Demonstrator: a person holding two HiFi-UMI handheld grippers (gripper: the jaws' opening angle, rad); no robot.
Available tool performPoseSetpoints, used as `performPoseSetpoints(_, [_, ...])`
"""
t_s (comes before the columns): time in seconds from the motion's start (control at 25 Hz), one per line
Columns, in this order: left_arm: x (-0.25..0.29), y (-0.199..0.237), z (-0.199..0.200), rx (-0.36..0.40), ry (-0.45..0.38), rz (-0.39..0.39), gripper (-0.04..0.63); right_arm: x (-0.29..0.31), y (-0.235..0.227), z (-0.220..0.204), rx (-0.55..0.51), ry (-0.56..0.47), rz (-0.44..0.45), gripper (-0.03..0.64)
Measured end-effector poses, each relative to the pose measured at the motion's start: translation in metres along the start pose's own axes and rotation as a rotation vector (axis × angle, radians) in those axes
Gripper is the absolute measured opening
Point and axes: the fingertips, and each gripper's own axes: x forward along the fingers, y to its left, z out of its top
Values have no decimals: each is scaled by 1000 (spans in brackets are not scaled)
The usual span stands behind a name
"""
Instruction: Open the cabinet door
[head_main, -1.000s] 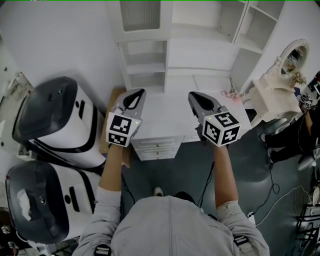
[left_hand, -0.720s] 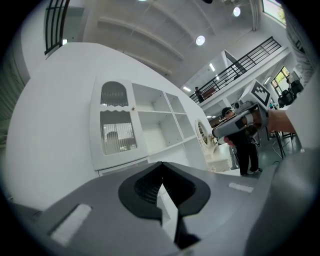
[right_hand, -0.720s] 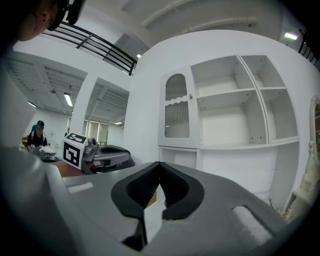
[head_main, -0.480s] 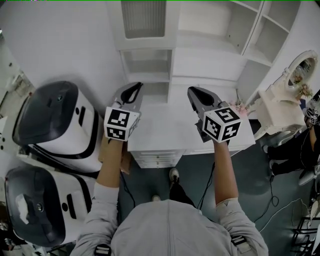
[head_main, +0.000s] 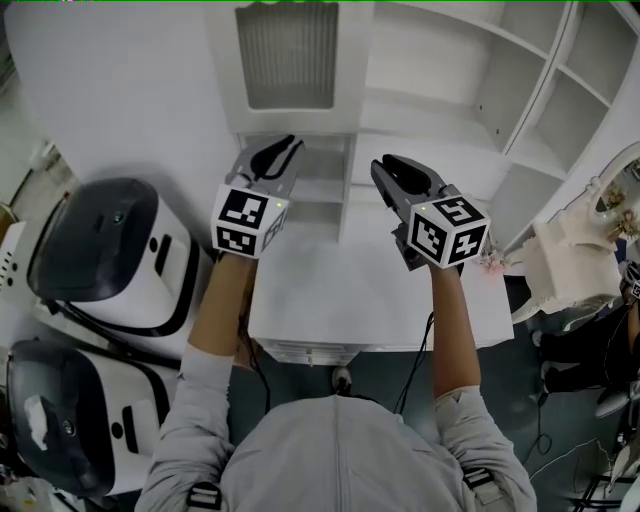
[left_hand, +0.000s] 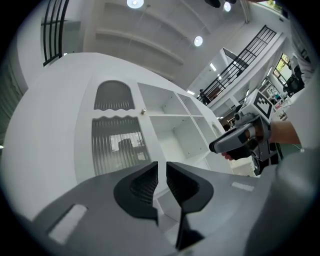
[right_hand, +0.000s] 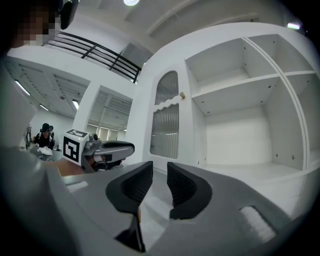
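Head view: tall cabinet door (head_main: 290, 55) shut, long axis vertical; left claw (head_main: 289, 145), right claw (head_main: 386, 164) just opening, empty.

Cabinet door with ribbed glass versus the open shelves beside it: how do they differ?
The cabinet door is shut, screening its compartment with ribbed glass; the open shelves have no door and show bare insides. The cabinet door has an arched top pane and a small knob; the open shelves are plain rectangular bays. Both are white, in one unit.
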Motion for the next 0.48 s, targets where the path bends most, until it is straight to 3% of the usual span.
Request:
performPoseSetpoints(0.24, [60, 24, 33, 47, -50, 5, 83, 32, -37, 13, -12, 2, 47, 121])
performPoseSetpoints(0.48, [104, 46, 75, 218, -115, 47, 124, 62, -66, 26, -1, -9, 72, 124])
